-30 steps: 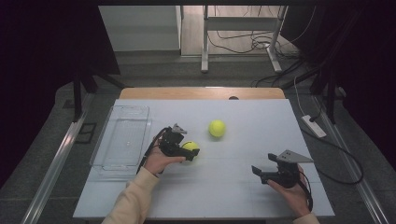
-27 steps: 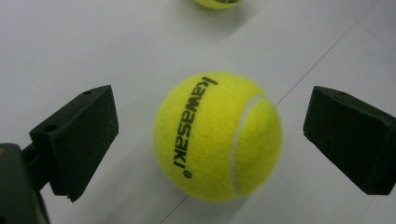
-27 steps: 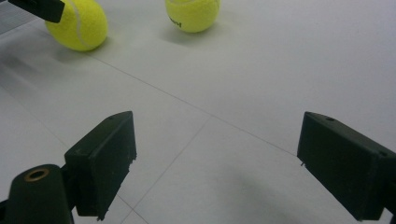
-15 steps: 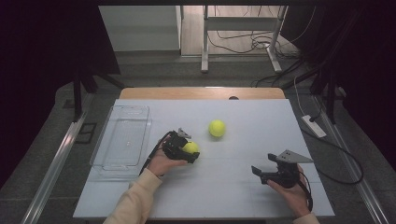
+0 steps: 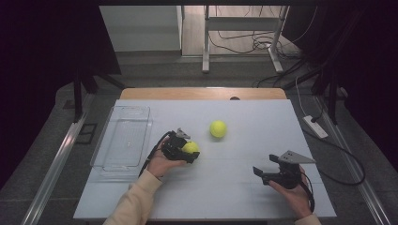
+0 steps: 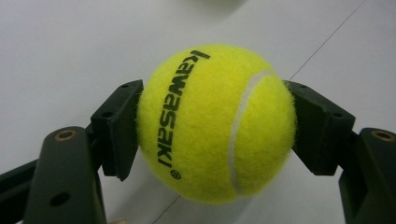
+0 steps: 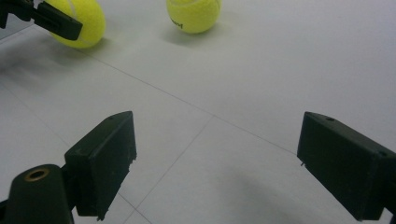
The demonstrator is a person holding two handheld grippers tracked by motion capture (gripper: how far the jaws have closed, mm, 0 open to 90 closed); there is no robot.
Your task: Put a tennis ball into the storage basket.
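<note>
Between our left gripper's [image 6: 217, 128] two black jaws we now hold a yellow tennis ball [image 6: 216, 122] with the word "kawasaki" printed on it; the pads press its two sides, and the left gripper view shows the ball a little off the white table [image 5: 244, 187]. Compared with one second ago, the ball and the gripper sit almost at the same place near the middle of the table, only a bit turned and raised, so we judge that the grasp is finished and the carrying can begin. A clear plastic bin [image 5: 123, 136] stands just to the left of this hand, empty as far as we can see, and it seems the likely place for the ball.

Our left hand [image 5: 162, 161] comes from the bottom, the forearm in a light sleeve, with the wrist bent so that the gripper points to the right and forward.

Our right gripper [image 7: 219, 163] rests low over the near right part of the table, jaws wide apart and holding nothing, aimed toward the second tennis ball [image 5: 218, 129], which lies free farther back, well apart from it.
</note>
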